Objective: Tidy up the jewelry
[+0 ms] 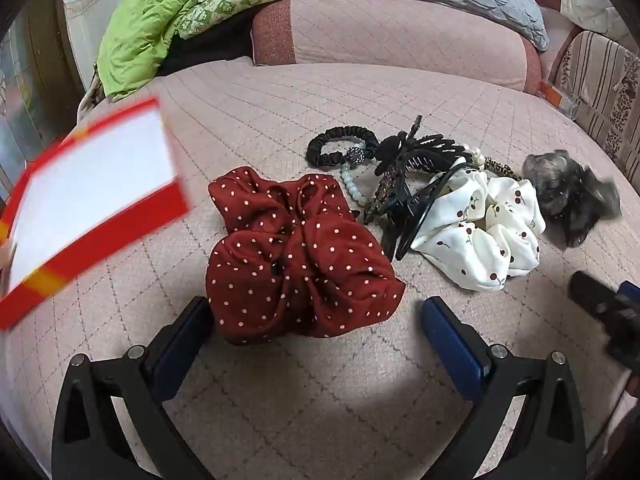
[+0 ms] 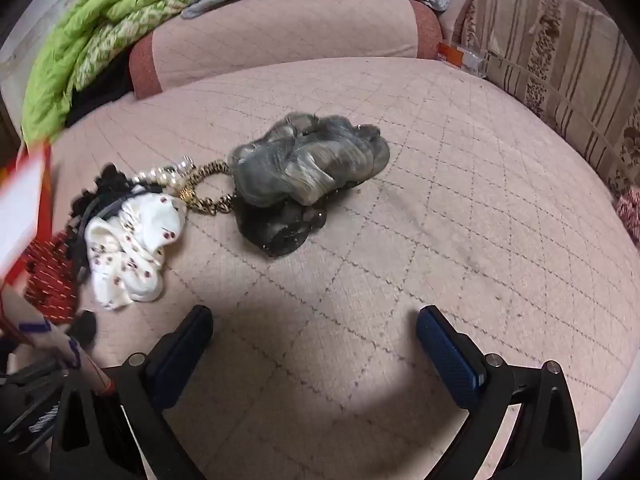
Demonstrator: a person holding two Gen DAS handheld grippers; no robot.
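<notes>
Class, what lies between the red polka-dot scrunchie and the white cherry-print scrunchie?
Left wrist view: a black claw clip lies between red scrunchie and white scrunchie.

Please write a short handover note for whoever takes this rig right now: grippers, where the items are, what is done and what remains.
Left gripper: open, empty, jaws flanking the near edge of the red polka-dot scrunchie.
Right gripper: open, empty, over bare quilted bedspread.
Red and white box: blurred at far left, contents not visible.
Still loose on the bedspread: white cherry-print scrunchie, black claw clip, black hair tie, bead bracelet, grey scrunchie, gold chain.
Done: nothing visibly sorted. Left: everything.
</notes>
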